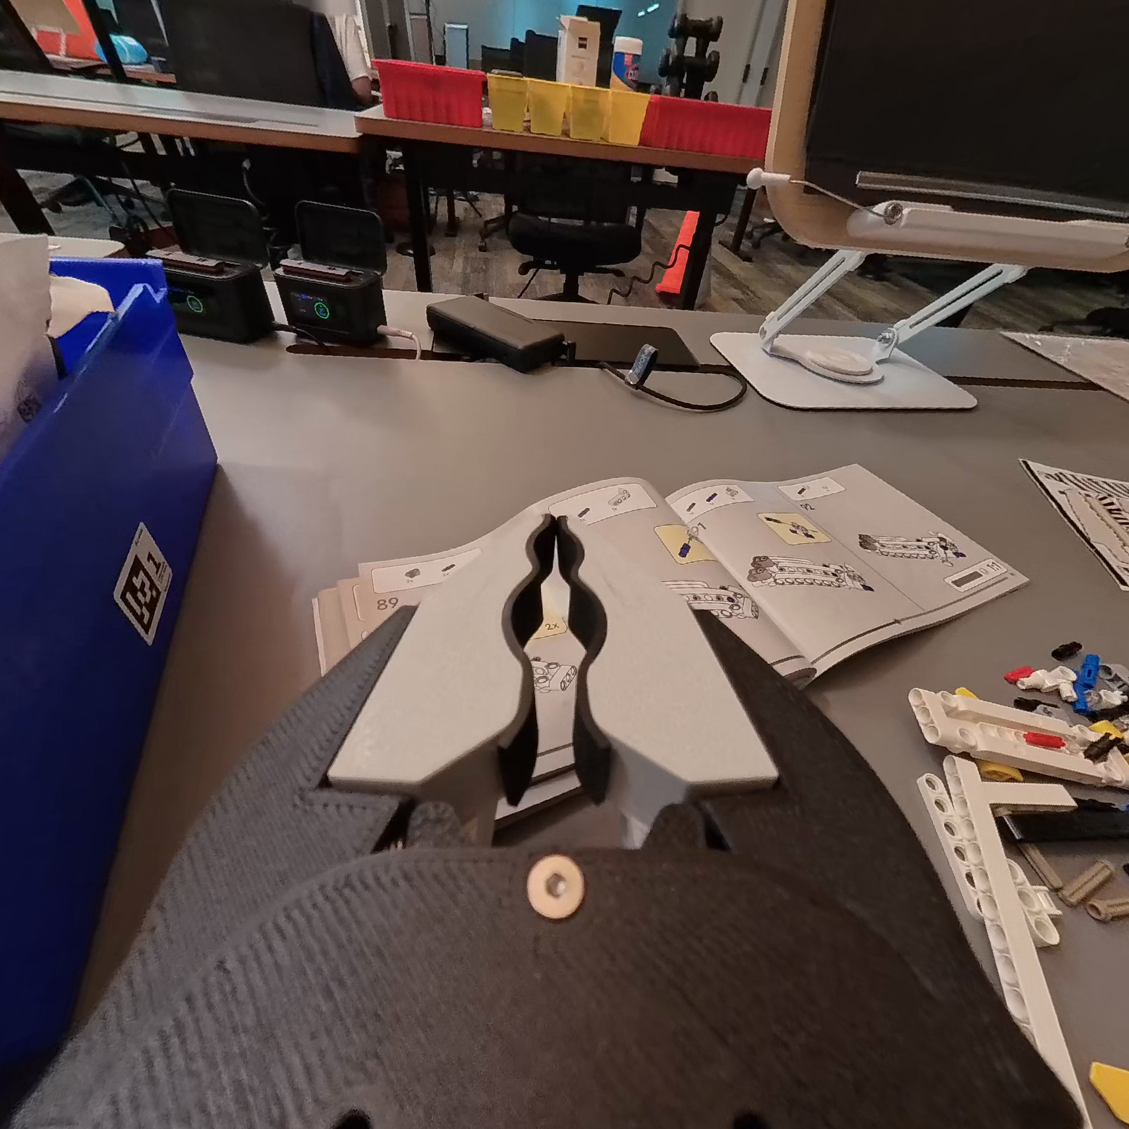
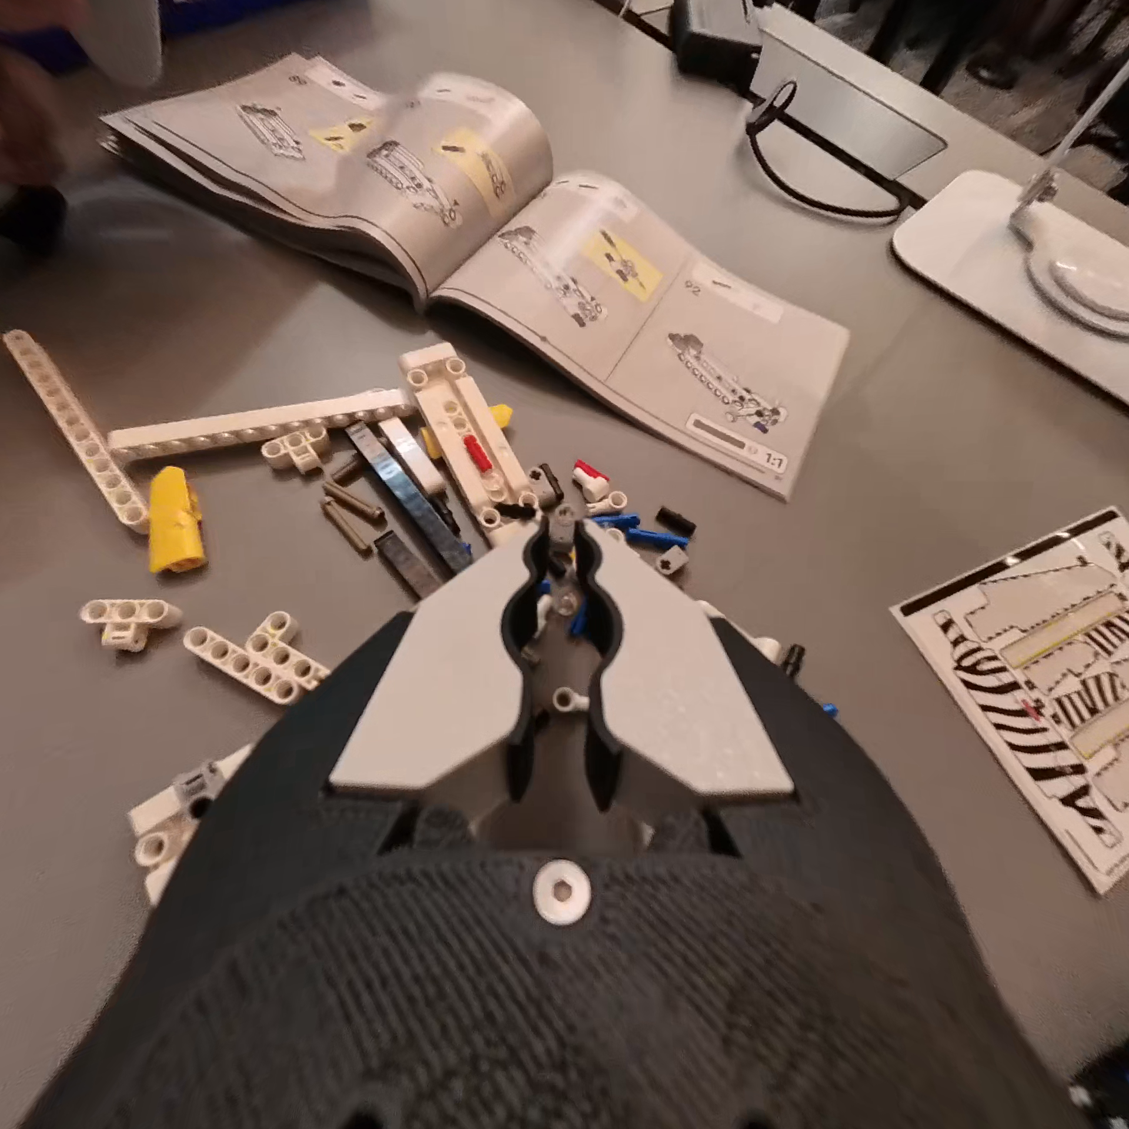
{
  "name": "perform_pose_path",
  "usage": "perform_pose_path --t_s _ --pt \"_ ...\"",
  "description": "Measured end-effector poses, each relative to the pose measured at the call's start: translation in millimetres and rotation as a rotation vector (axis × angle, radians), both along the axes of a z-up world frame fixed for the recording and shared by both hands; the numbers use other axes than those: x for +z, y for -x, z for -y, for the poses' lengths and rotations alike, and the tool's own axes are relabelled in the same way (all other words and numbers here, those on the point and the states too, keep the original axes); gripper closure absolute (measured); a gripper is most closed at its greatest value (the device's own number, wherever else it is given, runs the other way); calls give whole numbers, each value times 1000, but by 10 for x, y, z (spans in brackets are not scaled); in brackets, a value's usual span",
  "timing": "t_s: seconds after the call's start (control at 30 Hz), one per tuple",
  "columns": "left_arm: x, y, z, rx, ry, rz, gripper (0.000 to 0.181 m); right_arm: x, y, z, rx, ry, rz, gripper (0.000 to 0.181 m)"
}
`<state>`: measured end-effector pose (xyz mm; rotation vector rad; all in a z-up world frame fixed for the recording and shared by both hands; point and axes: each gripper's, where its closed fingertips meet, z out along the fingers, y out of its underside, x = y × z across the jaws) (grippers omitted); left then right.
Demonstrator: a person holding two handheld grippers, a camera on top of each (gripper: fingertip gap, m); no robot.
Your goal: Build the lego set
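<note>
My left gripper [image 1: 555, 523] is shut and empty, with its tips over the open instruction booklet [image 1: 794, 580] on the grey table. Loose Lego pieces [image 1: 1008, 733] lie to its right. In the right wrist view, my right gripper [image 2: 562, 530] hovers over the pile of white beams [image 2: 256, 424], a white panel [image 2: 464, 440], a yellow piece [image 2: 174, 519] and small blue pins [image 2: 647, 536]. Its tips are closed on a small grey connector [image 2: 562, 520]. The booklet [image 2: 611, 305] lies beyond the pile.
A blue bin [image 1: 91, 550] stands at the left. A striped sticker sheet [image 2: 1038, 672] lies at the right. A white monitor stand [image 1: 855, 379], a black power brick [image 1: 495, 333] with its cable, and two charging cases [image 1: 330, 299] sit at the table's back. My hands' fingertips stand some 25 cm from each other. My left tips are about 20 cm from the yellow piece [image 2: 174, 519], my right tips only 12 cm.
</note>
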<state>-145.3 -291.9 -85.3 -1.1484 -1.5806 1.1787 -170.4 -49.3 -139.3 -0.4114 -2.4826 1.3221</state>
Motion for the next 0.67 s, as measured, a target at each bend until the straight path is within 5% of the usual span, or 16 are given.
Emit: perform_pose_path --t_s 0.67 --pt "-11 6 -5 13 30 15 181 56 36 -53 -18 20 -44 165"
